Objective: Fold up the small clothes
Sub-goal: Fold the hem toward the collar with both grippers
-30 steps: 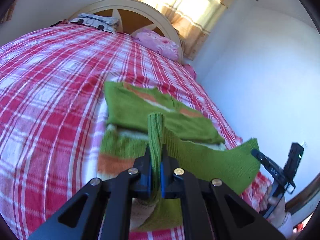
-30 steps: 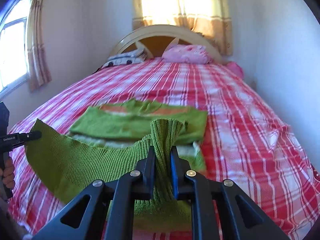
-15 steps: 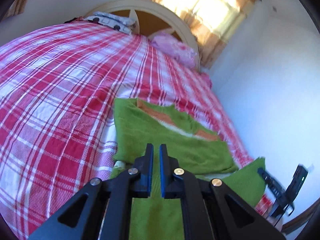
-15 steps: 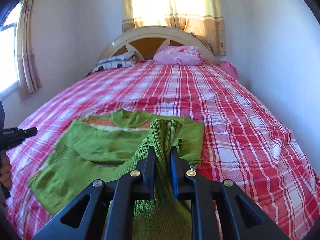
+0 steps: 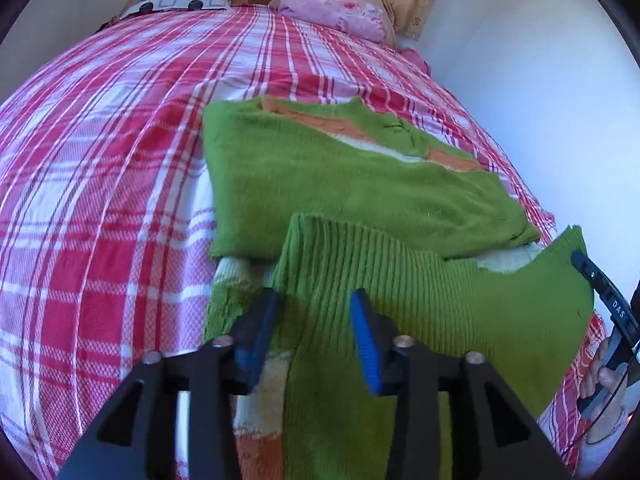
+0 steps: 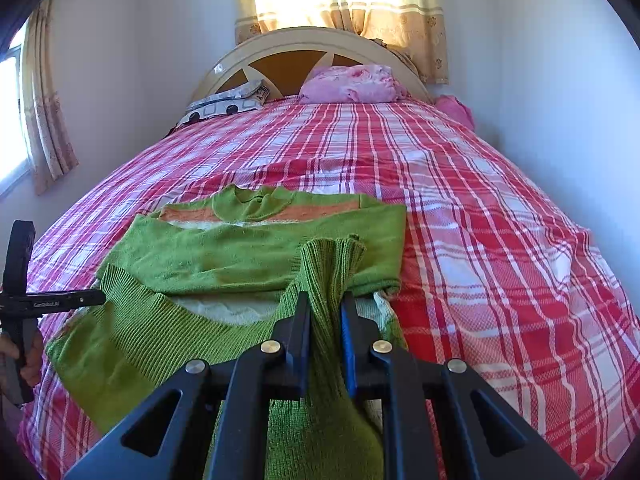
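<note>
A green knit sweater [image 5: 340, 176] with orange and white stripes lies on the red plaid bed; it also shows in the right wrist view [image 6: 248, 256]. Its ribbed hem [image 5: 420, 292] is folded up over the body. My left gripper [image 5: 314, 320] is open, its jaws on either side of the hem's left corner without gripping it. My right gripper [image 6: 325, 312] is shut on the hem's right corner [image 6: 328, 264], which bunches up between its jaws. Each gripper shows at the edge of the other's view, the right one [image 5: 604, 304] and the left one [image 6: 24, 300].
The plaid bedspread [image 6: 480, 220] covers the whole bed. A pink pillow [image 6: 352, 84] and a patterned pillow [image 6: 228, 100] lie by the headboard [image 6: 280, 60]. A white wall [image 5: 540, 80] runs close along the bed's right side.
My left gripper has opened and let go of the hem corner. The hem has been carried forward and laid over the sweater's lower part. My right gripper still holds its corner.
</note>
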Tool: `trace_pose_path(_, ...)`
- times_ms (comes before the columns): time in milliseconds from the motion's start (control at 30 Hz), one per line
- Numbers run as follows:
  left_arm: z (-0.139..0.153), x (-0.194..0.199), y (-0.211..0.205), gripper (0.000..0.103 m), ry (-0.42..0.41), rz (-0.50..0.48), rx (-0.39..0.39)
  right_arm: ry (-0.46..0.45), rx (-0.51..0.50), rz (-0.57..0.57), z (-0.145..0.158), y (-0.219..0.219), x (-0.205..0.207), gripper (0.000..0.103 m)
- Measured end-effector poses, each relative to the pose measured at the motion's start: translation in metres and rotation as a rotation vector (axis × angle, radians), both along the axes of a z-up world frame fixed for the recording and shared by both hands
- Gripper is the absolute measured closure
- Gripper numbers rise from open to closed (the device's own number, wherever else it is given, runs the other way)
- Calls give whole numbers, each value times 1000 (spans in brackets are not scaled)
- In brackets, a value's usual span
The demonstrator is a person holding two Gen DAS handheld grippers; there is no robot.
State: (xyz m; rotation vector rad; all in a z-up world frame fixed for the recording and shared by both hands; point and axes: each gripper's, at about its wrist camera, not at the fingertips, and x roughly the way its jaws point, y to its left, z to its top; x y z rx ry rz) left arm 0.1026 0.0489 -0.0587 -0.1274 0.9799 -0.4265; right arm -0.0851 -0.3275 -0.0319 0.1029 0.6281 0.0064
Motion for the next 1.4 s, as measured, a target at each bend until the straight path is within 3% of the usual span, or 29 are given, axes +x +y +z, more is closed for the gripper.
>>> trace_pose_path(100, 4, -2, -4, 36, -34, 16, 46, 5, 9, -2, -1, -2, -2, 90)
trace_pose_path(200, 2, 3, -8, 33, -47, 1, 64, 13, 13, -4, -4, -2, -2, 90)
trace_pose_path(267, 0, 6, -10, 42, -54, -21, 40, 18, 15, -6, -6, -3, -2, 90)
trace_pose_path(333, -4, 8, -15, 77, -66, -46, 40, 22, 19, -9, -7, -3, -3, 90)
trace_pose_path(367, -7, 10, -16, 82, -63, -50, 45, 23, 21, -11, -8, -3, -3, 90)
trace_pose_path(633, -7, 6, 0, 94, -36, 5, -69, 59, 25, -26, -18, -2, -4, 90)
trace_pose_path(833, 36, 1, 15, 94, -87, 59, -185, 5, 53, -6, 11, -5, -6, 90)
trace_pose_path(900, 48, 9, 19, 94, -101, 75, -192, -19, 29, 4, 24, -2, 0, 90)
trace_pose_path(1000, 60, 27, 22, 94, -125, 109, -172, -57, 18, 21, 42, -1, 17, 90)
trace_pose_path(1100, 67, 47, 28, 94, -126, 156, -200, -69, 34, 25, 51, -5, 41, 90)
trace_pose_path(1400, 75, 117, 15, 94, -162, 238, -193, -75, -21, 2, 56, -8, 133, 90)
